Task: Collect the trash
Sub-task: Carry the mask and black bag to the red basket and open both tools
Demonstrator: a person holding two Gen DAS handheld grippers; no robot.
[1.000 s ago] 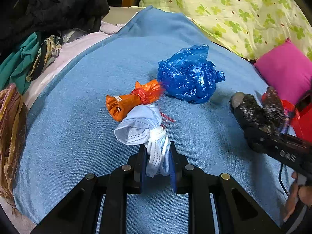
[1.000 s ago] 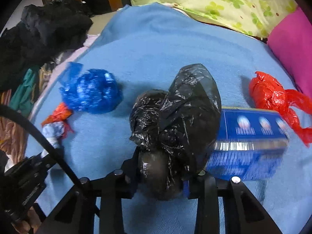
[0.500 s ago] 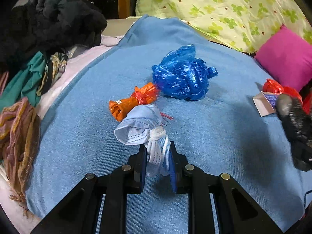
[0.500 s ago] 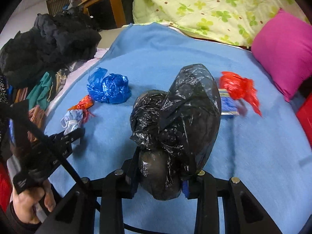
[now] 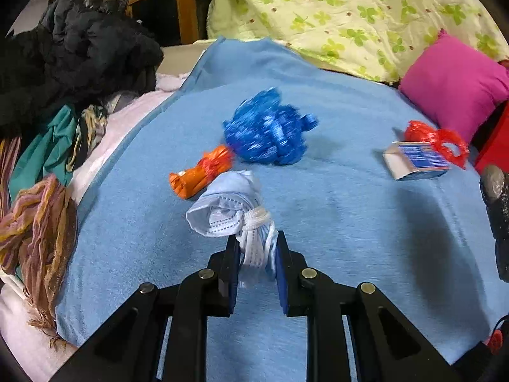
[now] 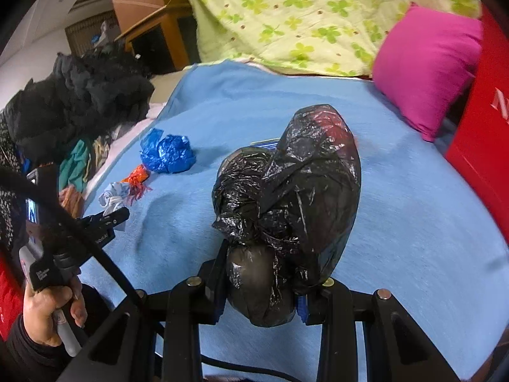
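My left gripper is shut on a rolled light-blue face mask tied with its white straps, held just over the blue blanket. My right gripper is shut on a knotted black plastic bag, held above the blanket. An orange wrapper, a crumpled blue plastic bag, a blue-and-white carton and a red plastic bag lie on the blanket. In the right wrist view the left gripper holds the mask at the left.
A pile of dark and coloured clothes lies along the left edge. A pink pillow and a green-flowered sheet are at the back. A red box stands at the right.
Both grippers have risen and pulled back with their loads, so more of the bed shows. The black bag has moved to the right edge of the left wrist view.
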